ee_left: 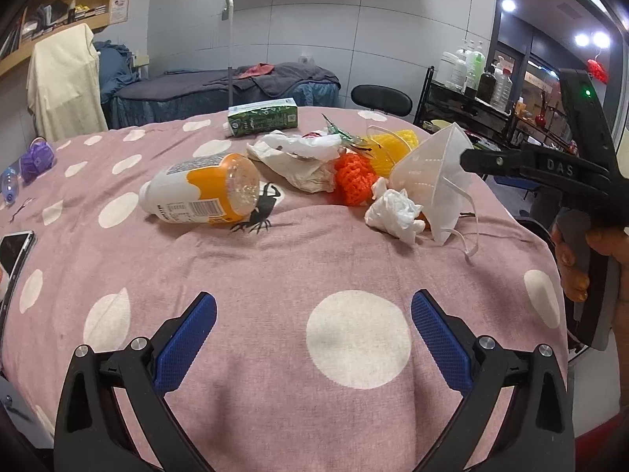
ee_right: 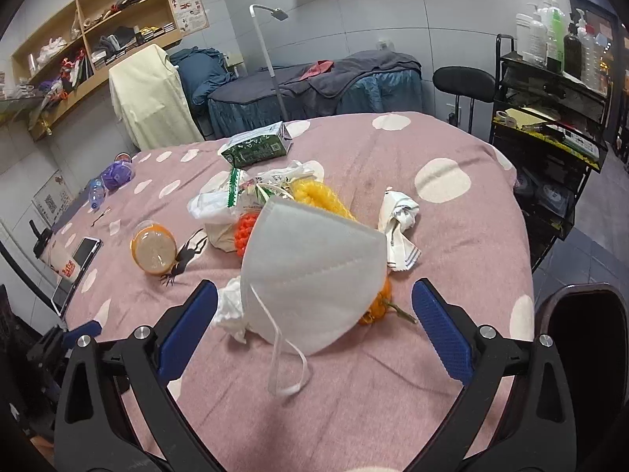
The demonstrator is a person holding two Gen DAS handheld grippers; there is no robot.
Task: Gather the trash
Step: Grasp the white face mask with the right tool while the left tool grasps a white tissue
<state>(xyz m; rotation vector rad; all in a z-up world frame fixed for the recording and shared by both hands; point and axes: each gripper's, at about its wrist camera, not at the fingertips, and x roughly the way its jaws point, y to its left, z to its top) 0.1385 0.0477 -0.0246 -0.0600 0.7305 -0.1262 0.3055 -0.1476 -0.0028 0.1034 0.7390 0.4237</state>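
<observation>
A pile of trash lies on the pink dotted bedspread [ee_left: 275,275]: a white face mask [ee_left: 432,173], a crumpled tissue [ee_left: 393,214], orange netting [ee_left: 354,181], yellow netting [ee_left: 393,147], crumpled bags [ee_left: 298,157], a fallen orange bottle [ee_left: 204,192] and a green carton [ee_left: 261,118]. My left gripper [ee_left: 313,338] is open and empty, short of the pile. My right gripper [ee_right: 314,330] is open, its fingers [ee_right: 188,330] on either side of the mask [ee_right: 314,271], not touching. It also shows in the left wrist view [ee_left: 511,165], beside the mask.
A phone [ee_left: 13,251] lies at the left edge, with a purple object [ee_left: 37,159] and small bottle [ee_left: 10,185] beyond. A cup [ee_right: 63,263] stands near the phone [ee_right: 84,251]. A black cart with bottles [ee_right: 550,90] and a dark bin [ee_right: 589,322] are right.
</observation>
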